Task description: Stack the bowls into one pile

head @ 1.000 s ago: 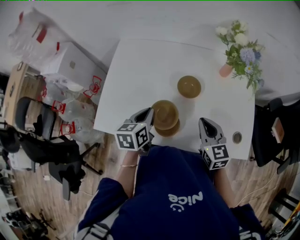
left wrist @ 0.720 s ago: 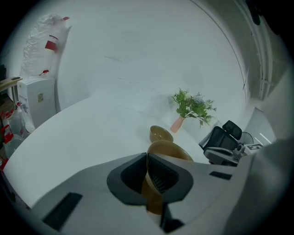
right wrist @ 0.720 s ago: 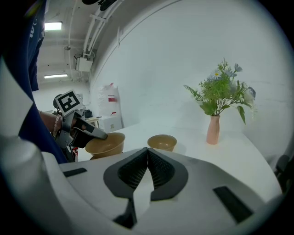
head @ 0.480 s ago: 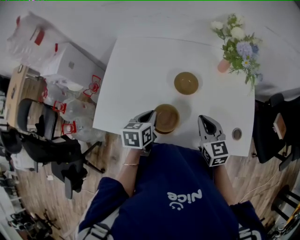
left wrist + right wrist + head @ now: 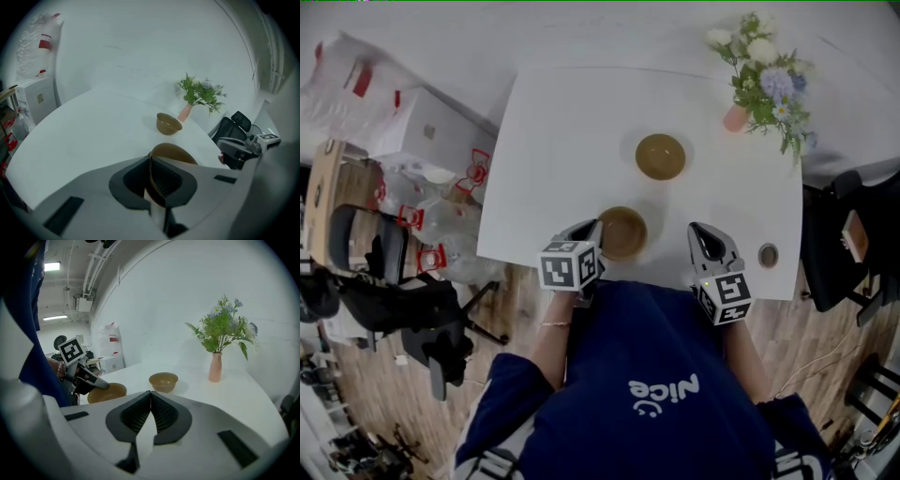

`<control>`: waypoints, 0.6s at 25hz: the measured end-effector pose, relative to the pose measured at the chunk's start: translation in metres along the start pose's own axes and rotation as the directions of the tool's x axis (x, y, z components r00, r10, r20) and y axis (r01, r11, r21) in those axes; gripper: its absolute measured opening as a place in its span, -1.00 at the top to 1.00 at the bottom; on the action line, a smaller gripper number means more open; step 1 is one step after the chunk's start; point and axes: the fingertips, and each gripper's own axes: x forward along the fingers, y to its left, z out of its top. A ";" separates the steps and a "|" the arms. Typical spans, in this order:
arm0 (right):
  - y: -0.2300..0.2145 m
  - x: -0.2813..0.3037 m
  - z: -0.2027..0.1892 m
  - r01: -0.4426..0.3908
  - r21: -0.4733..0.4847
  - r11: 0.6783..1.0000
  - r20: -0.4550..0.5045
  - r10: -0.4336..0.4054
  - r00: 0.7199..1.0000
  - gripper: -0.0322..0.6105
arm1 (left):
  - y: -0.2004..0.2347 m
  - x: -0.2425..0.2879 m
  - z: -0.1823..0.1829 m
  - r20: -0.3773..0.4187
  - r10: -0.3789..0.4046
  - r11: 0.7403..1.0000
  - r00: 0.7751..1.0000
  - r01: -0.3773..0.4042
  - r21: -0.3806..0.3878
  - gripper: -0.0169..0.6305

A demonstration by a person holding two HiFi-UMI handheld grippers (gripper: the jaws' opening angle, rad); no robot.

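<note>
left gripper (image 5: 151,174) clenched on rim of near bowl (image 5: 172,152) at near edge of table (image 5: 546,131) — second bowl (image 5: 661,157) lies beyond it, toward vase (image 5: 734,118), well apart. right gripper (image 5: 150,409) pinched together, empty, near held bowl.

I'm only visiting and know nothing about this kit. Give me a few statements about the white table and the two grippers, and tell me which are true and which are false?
1. The left gripper is clamped on the rim of the near bowl. True.
2. The right gripper is gripping a bowl as well. False: its jaws are together with nothing between them.
3. The far bowl sits on the table by itself, apart from the near bowl. True.
4. The vase of flowers lies tipped over beside the far bowl. False: it stands upright near the table's far right corner, apart from both bowls.
</note>
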 end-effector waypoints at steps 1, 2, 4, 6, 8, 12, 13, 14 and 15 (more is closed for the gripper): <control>0.000 0.000 0.000 0.002 0.000 1.000 0.000 -0.002 1.000 0.83 | 0.001 0.000 -0.001 -0.001 0.001 1.000 1.000 -0.001 -0.001 0.86; 0.000 0.000 0.000 0.004 0.000 1.000 0.000 -0.004 1.000 0.83 | 0.002 0.000 -0.002 0.001 0.000 1.000 1.000 0.000 -0.001 0.86; 0.001 0.001 0.000 0.005 -0.004 1.000 0.001 -0.005 1.000 0.83 | 0.003 0.001 -0.001 0.009 -0.002 1.000 1.000 0.002 0.000 0.86; 0.001 0.001 0.000 0.004 -0.007 1.000 -0.001 -0.004 1.000 0.83 | 0.003 0.001 0.000 0.014 -0.005 1.000 1.000 0.005 0.009 0.86; 0.001 0.002 -0.001 0.004 -0.008 1.000 -0.005 -0.004 1.000 0.83 | 0.002 0.002 0.000 0.014 -0.008 1.000 1.000 0.007 0.027 0.86; 0.003 0.004 -0.002 -0.006 -0.013 1.000 -0.018 0.005 1.000 0.83 | 0.000 0.003 0.000 0.010 -0.007 0.998 1.000 0.006 0.062 0.86; 0.004 0.004 -0.003 -0.010 -0.016 1.000 -0.023 0.009 1.000 0.83 | 0.000 0.003 0.000 0.010 -0.008 0.998 1.000 0.008 0.068 0.86; 0.005 0.005 -0.004 -0.012 -0.020 1.000 -0.027 0.012 1.000 0.83 | 0.000 0.003 0.000 0.011 -0.011 0.997 1.000 0.011 0.072 0.86; 0.005 0.006 -0.004 -0.014 -0.024 1.000 -0.029 0.013 0.999 0.83 | -0.001 0.003 0.001 0.014 -0.017 0.997 1.000 0.015 0.076 0.86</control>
